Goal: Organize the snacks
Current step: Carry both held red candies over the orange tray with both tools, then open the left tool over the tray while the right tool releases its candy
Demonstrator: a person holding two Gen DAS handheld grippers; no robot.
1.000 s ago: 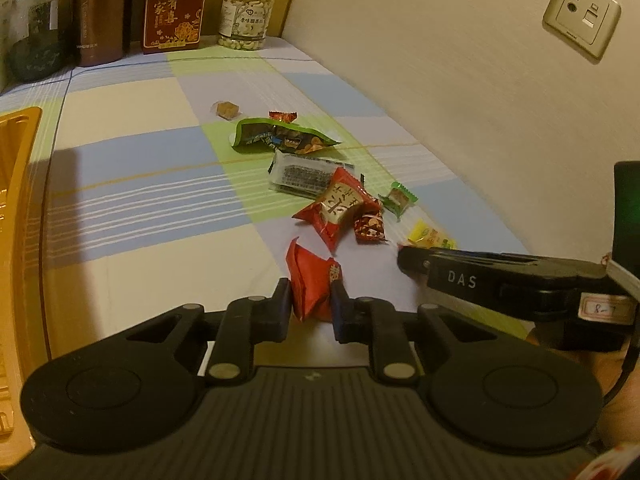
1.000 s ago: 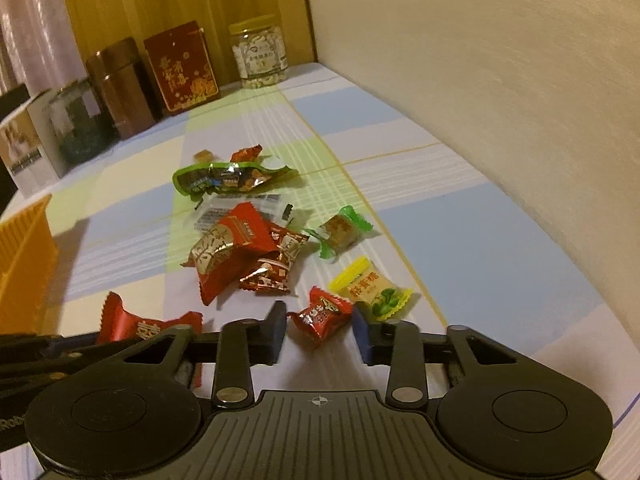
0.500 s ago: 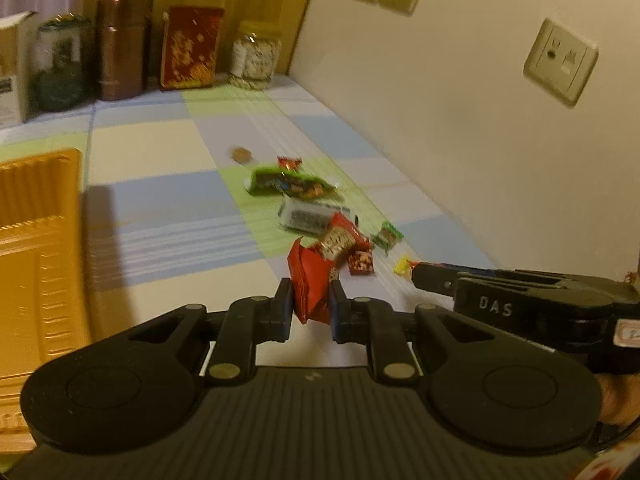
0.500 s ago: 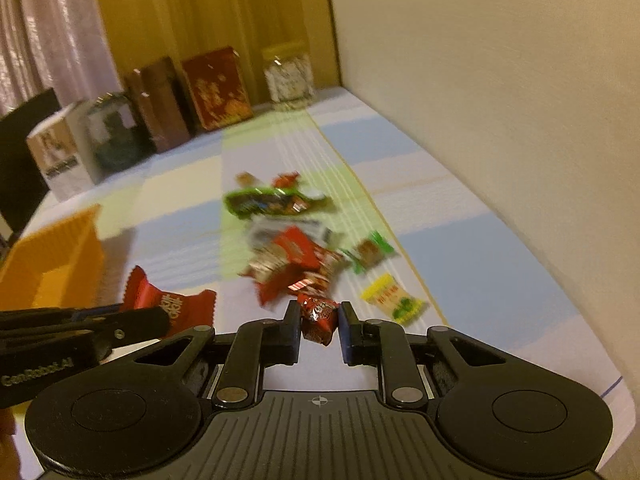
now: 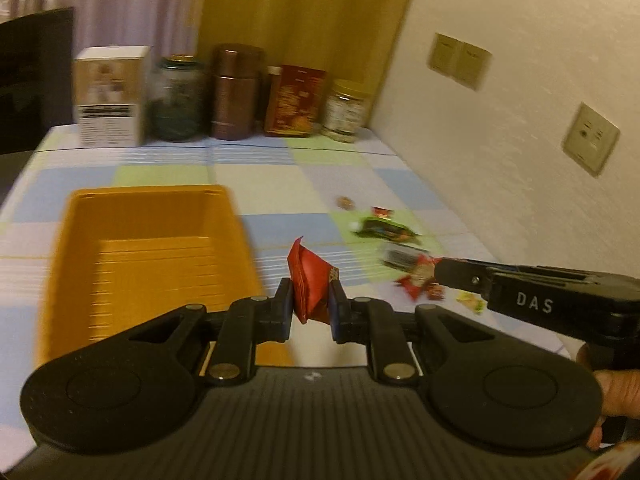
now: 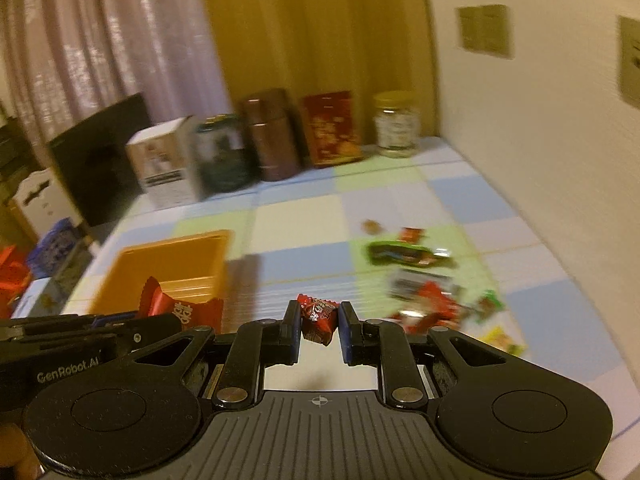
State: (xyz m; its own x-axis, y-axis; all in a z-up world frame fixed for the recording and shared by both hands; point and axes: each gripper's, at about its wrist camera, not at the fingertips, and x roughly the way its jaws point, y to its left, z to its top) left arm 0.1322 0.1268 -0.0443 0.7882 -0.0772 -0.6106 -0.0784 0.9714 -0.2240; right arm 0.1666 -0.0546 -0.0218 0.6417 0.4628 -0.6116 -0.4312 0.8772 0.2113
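Carry step under way: left gripper (image 5: 310, 304) clenched on red packet (image 5: 310, 280), right gripper (image 6: 319, 326) clenched on small red candy (image 6: 318, 314), both held above the tablecloth (image 5: 280, 176); next move, likely, is reaching over the orange tray (image 5: 140, 240) and releasing.

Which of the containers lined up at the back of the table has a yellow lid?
The clear jar at the right end of the row, nearest the wall, beside the red box. It alone has a yellow lid and pale contents.

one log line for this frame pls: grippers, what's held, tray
left gripper: shut on red packet | right gripper: shut on small red candy | orange tray: nothing visible inside | other snacks: on tablecloth
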